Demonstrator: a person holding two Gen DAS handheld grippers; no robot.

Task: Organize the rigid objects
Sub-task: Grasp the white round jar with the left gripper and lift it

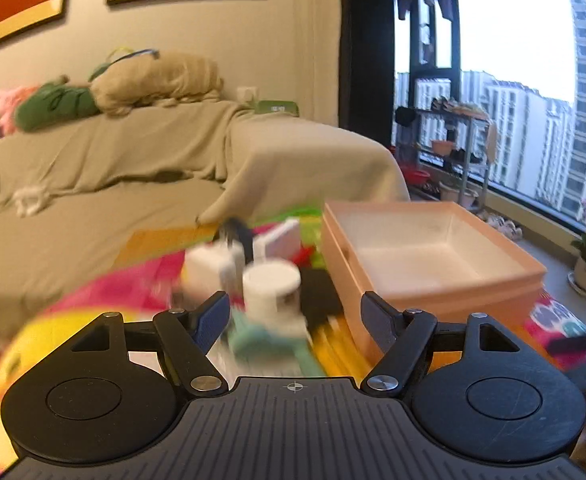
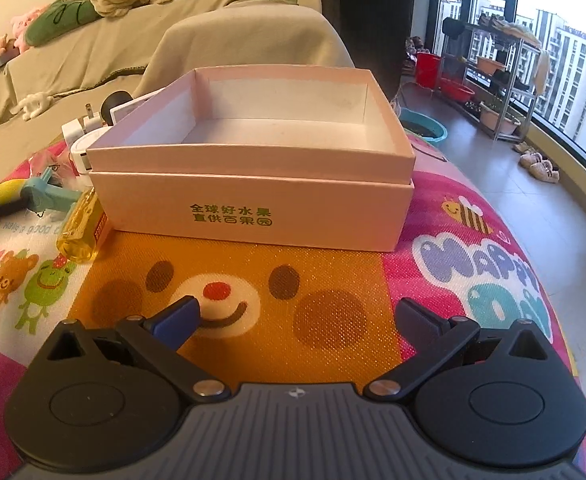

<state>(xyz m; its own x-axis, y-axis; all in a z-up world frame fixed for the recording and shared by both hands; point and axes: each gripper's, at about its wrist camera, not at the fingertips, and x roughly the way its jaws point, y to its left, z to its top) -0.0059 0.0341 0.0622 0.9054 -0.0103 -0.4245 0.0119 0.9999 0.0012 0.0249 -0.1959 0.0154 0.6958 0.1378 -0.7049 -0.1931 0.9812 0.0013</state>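
We held the left tool [image 1: 295, 314] wide and empty above a blurred white jar [image 1: 271, 286], left of the pink box [image 2: 253, 184] on the play mat [image 2: 229, 280]. The right tool [image 2: 297, 316] also stood wide, empty, near the box's front.

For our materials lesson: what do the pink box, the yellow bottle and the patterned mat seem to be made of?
Pink box: probably matte cardboard, with crisp folded edges and printed lettering.
Yellow bottle: apparently clear glossy plastic, though it could be glass; the liquid shows through.
Patterned mat: looks like printed foam or plastic, with a fine embossed grid.
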